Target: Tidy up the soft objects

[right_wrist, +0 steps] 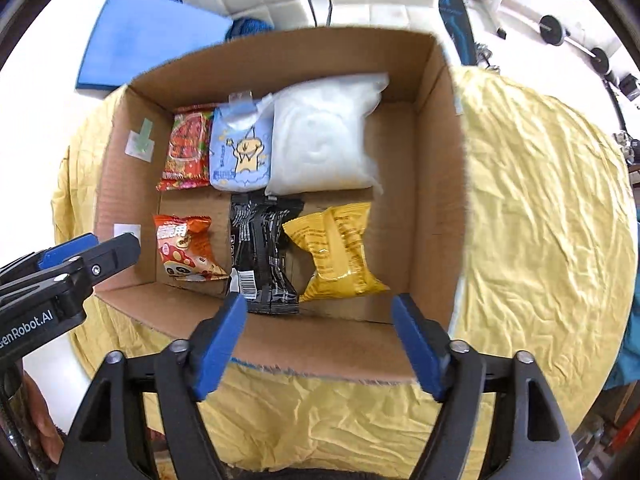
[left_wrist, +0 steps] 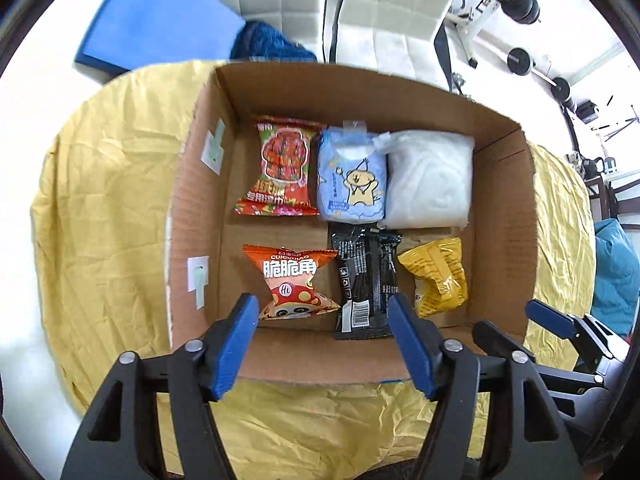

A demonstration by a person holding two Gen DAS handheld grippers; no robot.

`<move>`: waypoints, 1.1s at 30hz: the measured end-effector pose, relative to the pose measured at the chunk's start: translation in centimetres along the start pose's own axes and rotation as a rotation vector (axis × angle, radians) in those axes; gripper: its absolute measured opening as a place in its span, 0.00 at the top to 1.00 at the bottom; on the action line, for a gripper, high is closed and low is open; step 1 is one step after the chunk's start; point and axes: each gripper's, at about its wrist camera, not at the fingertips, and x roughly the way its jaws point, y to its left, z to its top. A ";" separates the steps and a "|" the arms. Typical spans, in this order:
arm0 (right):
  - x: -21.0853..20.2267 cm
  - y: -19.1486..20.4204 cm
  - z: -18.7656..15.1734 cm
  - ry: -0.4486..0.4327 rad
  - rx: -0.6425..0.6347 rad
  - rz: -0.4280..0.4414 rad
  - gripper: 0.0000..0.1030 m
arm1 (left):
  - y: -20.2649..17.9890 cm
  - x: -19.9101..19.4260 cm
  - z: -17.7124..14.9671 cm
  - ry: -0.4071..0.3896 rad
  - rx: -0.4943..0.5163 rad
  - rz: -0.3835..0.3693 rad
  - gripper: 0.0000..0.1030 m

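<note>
Cardboard forms the open box (left_wrist: 352, 92) that sits on a wrinkled yellow cloth (left_wrist: 108, 208) over a round table, and six soft packets lie in two rows on its floor. Along the far row, from left to right, a red patterned packet (left_wrist: 282, 166) touches a light blue pack with a cartoon figure (left_wrist: 352, 178), which in turn presses against a white soft bundle in clear plastic (left_wrist: 430, 180). Along the near row lie an orange snack bag (left_wrist: 290, 280), a black packet with a barcode (left_wrist: 366, 284) just beside it, and a crumpled yellow bag (left_wrist: 438, 276) a little apart to the right. The left gripper (left_wrist: 324, 348) hangs above the near wall of the box, pointing down, its blue-padded jaws spread with nothing between them. The right gripper (right_wrist: 320, 348) hovers likewise over the near edge, jaws parted and empty, above the black packet and the yellow bag. Each gripper shows at the edge of the other's view. Beyond the box lie a blue flat pad (left_wrist: 156, 20) and white cushioned seating (left_wrist: 384, 12).
</note>
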 end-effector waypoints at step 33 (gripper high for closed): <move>-26.3 -2.3 -13.8 -0.379 -0.007 0.007 0.00 | -7.3 -21.9 -12.2 -0.433 0.049 0.079 0.04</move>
